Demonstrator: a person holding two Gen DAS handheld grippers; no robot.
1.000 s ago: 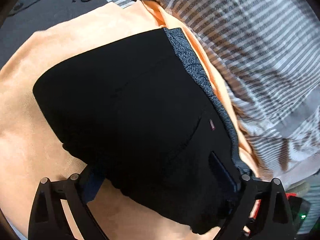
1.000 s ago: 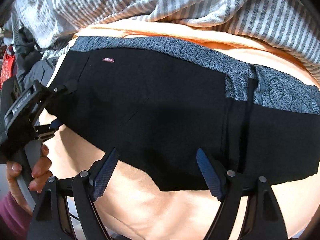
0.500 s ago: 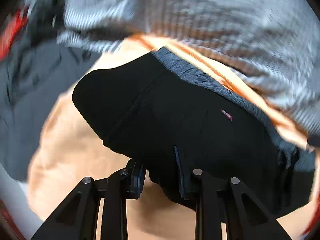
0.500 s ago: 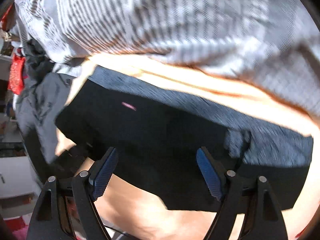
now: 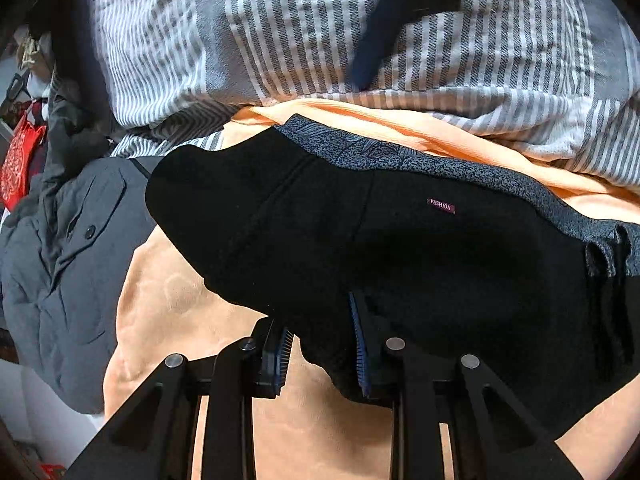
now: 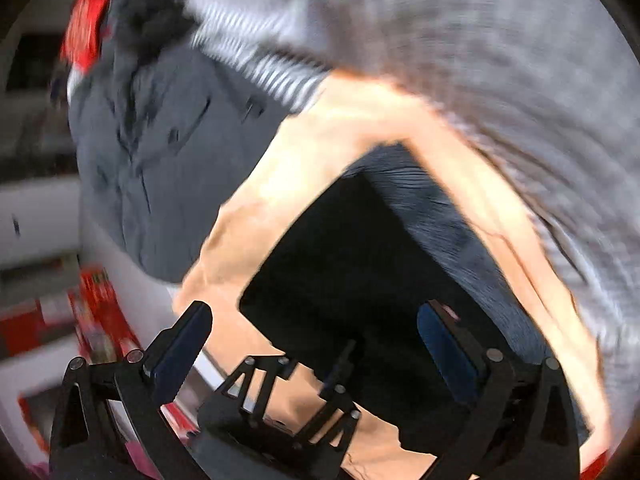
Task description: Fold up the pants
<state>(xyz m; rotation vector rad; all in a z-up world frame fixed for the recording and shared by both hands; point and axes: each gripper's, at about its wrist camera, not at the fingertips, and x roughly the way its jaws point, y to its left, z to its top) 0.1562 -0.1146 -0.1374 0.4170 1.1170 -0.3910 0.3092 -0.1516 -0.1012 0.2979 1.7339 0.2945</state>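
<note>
Here: pants [image 5: 420, 248], black matte knit, folded into a rounded slab with a speckled grey waistband [image 5: 440, 168] along its upper edge and a small maroon label; they lie mid-frame on an orange fleece blanket [image 5: 172, 292]. Left gripper [image 5: 320, 340], lower centre, pinches the pants' lower hem. Right gripper [image 6: 312, 344], blurred view, jaws opening wide, nothing gripped. Striped grey-white bedding [image 5: 280, 40] above; quilted grey jacket [image 5: 52, 264] at left.
</note>
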